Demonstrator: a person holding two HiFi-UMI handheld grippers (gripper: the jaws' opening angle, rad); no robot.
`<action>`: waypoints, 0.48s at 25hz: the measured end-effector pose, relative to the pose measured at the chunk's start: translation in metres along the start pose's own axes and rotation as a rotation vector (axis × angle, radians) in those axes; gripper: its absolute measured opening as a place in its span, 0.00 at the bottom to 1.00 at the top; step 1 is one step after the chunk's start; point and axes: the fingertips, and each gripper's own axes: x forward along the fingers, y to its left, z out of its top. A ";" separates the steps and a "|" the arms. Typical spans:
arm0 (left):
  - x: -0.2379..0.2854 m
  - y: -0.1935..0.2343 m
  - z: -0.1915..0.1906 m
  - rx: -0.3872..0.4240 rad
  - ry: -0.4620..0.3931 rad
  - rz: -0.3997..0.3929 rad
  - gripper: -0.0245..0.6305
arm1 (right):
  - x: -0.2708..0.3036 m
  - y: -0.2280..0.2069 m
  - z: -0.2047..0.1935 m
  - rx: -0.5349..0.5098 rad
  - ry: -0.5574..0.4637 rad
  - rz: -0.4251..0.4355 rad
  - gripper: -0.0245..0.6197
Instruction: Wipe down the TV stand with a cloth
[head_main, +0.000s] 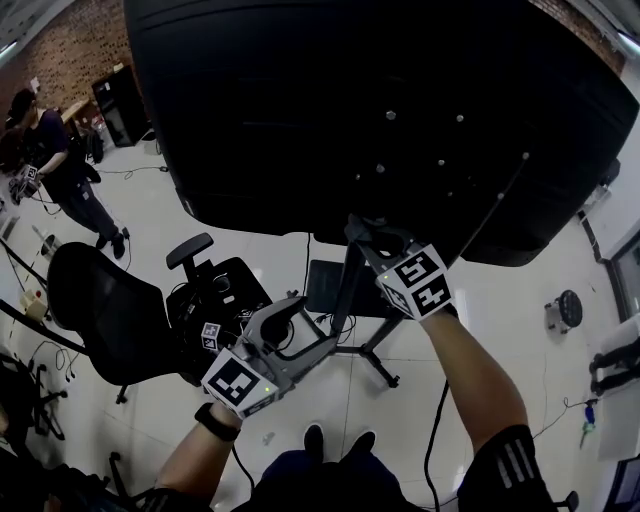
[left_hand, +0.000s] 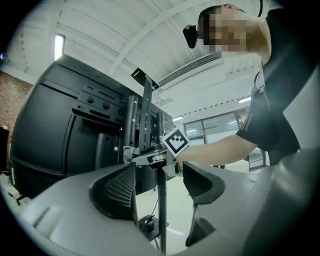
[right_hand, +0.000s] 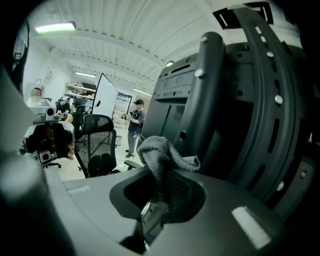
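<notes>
The TV's black back (head_main: 380, 110) fills the top of the head view, and the dark stand post (head_main: 352, 285) runs down from it to the floor. My right gripper (head_main: 368, 238) is up against the top of the post, shut on a grey cloth (right_hand: 162, 157). The cloth touches the stand's black mounting column (right_hand: 210, 100). In the left gripper view the cloth (left_hand: 129, 151) sits against the bracket rails (left_hand: 137, 125). My left gripper (head_main: 290, 318) is lower and to the left, open. A thin stand pole (left_hand: 161, 220) passes between its jaws, apart from both.
A black office chair (head_main: 105, 310) stands to the left, with dark gear (head_main: 215, 300) beside it. A person (head_main: 55, 160) stands at the far left. The stand's legs (head_main: 375, 365) spread over the white floor near my shoes (head_main: 335, 440). Cables (head_main: 435, 440) trail on the floor.
</notes>
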 end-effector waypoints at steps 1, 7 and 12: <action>0.000 0.002 -0.004 -0.003 0.003 0.002 0.53 | 0.003 0.003 -0.008 0.004 0.007 0.007 0.09; 0.003 0.011 -0.044 -0.053 0.047 0.023 0.53 | 0.019 0.017 -0.057 0.037 0.051 0.029 0.09; 0.002 0.016 -0.082 -0.066 0.080 0.035 0.53 | 0.036 0.030 -0.111 0.062 0.113 0.055 0.09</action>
